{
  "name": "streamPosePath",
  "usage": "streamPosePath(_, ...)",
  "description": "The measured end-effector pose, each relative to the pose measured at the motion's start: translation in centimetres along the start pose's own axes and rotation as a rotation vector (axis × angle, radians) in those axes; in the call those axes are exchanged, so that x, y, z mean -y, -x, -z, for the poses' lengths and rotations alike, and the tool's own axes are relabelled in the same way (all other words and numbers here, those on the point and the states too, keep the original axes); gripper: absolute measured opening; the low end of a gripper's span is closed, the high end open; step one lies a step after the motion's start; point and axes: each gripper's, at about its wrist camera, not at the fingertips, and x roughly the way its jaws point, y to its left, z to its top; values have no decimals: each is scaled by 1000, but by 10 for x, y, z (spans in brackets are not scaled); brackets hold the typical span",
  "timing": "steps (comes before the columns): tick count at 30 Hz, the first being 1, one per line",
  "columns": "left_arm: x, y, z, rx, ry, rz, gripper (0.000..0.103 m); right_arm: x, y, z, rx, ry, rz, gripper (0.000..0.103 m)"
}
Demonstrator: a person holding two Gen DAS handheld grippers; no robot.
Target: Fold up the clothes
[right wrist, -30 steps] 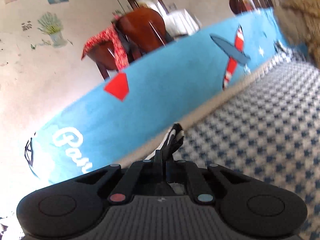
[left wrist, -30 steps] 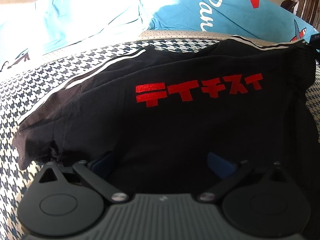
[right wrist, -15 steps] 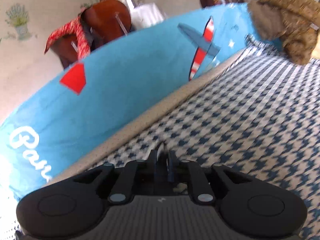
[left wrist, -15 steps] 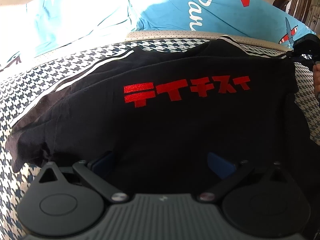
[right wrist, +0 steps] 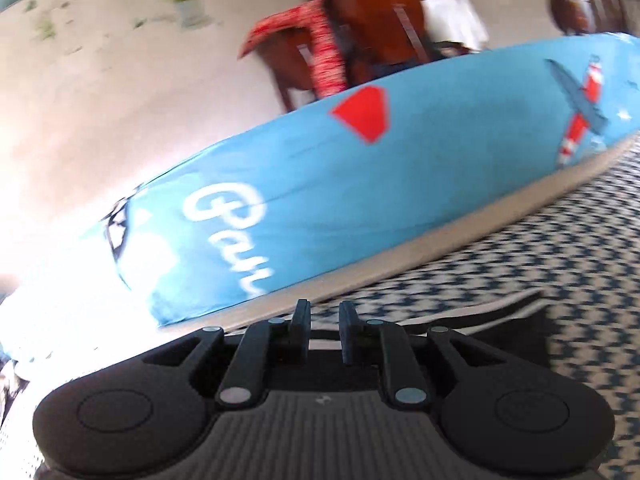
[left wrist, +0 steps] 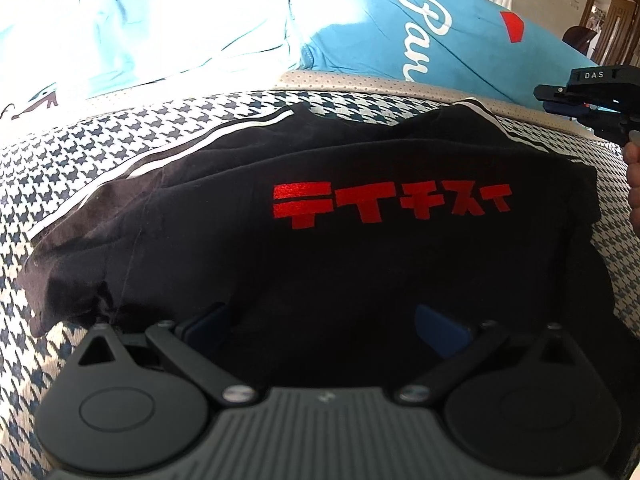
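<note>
Shirt: your black T-shirt with red block lettering lies spread on the houndstooth bed cover, white-striped edge toward the blue pillow.
Left tongs: your left tongs sit wide apart, low over the shirt's near hem, blue pads either side of the cloth, nothing pinched.
Right tongs: your right tongs are nearly closed with a slim gap, empty, just above the shirt's striped corner. Blurry view though.
</note>
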Motion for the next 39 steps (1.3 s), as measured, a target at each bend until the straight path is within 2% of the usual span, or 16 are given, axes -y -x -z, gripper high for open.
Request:
streamPosePath(4, -6, -2, -1, -18, 32, 12, 103, -31, -16, 9, -43, 57, -89, 17)
streamPosePath(9, -12, -2, -2, -18, 53, 8, 103, -62, -35, 19, -78, 125, -123, 17)
streamPosePath(13, -16, -3, -3, -19, 67, 11, 103, -78, -51, 26, -91, 160, -111, 25)
streamPosePath(17, -17, -2, -3, -21, 70, 14, 103, -85, -62, 31, -94, 199, -70, 25)
streamPosePath(20, -18, -2, -3, -22, 71, 16, 103, -78, -66, 34, -122, 198, -35, 25)
streamPosePath(25, -19, -1, -2, -23, 74, 18, 103, -63, -68, 39, -183, 212, -27, 25)
streamPosePath(31, -18, -2, -1, -23, 72, 17, 103, -65, -64, 43, -193, 258, -42, 31)
streamPosePath(36, -17, -2, -1, -23, 72, 16, 103, -78, -66, 46, -181, 344, 1, 33)
streamPosePath(39, -17, -2, 0, -24, 72, 16, 103, -84, -69, 49, -182, 386, 17, 39)
